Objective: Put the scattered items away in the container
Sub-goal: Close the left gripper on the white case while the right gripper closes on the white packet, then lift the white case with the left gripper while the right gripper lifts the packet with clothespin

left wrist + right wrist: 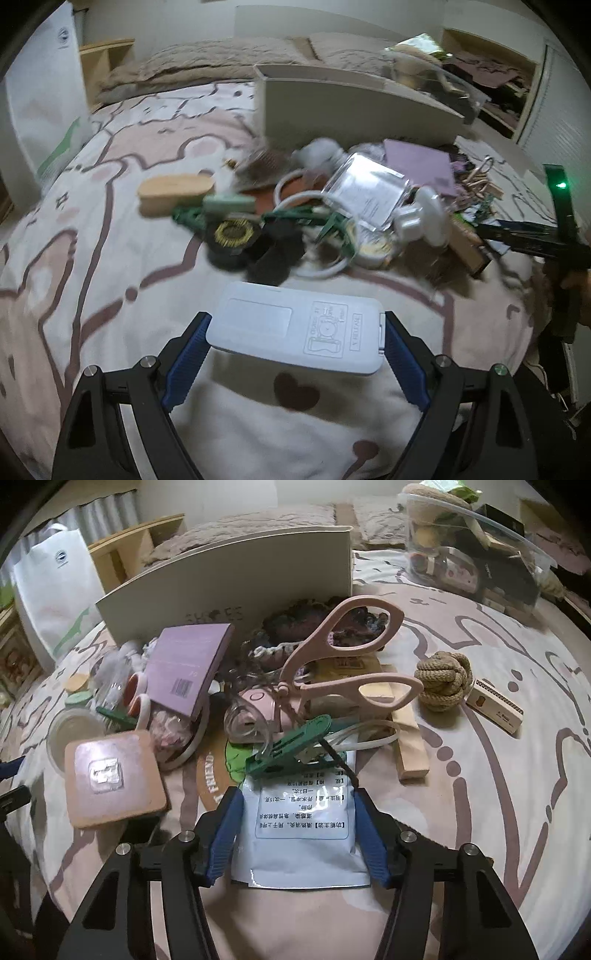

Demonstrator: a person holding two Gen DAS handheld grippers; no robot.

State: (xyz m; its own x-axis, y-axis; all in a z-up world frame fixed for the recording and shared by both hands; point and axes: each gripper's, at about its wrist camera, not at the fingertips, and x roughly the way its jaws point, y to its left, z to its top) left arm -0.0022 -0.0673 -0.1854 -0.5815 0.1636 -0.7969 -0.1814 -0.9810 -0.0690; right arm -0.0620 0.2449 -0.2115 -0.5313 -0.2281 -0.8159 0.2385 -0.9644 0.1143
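My left gripper (295,321) is shut on a flat white plastic case (258,321), its blue pads pressing on the two short ends, and holds it above the bedspread. In the right wrist view my right gripper (295,795) is down on the bed with its pads against both side edges of a light-blue printed sachet (303,834). The sachet's far end lies under a green clothes peg (291,746). Behind the pile of scattered items stands the beige cardboard box (332,110) (229,583).
The pile holds pink scissors (343,657), a purple box (188,664), a square cork coaster (114,779), a rope knot (443,683), a wooden block (410,746) and an oval wooden box (173,192). A clear tub (472,546) sits far right, a white bag (44,103) at left.
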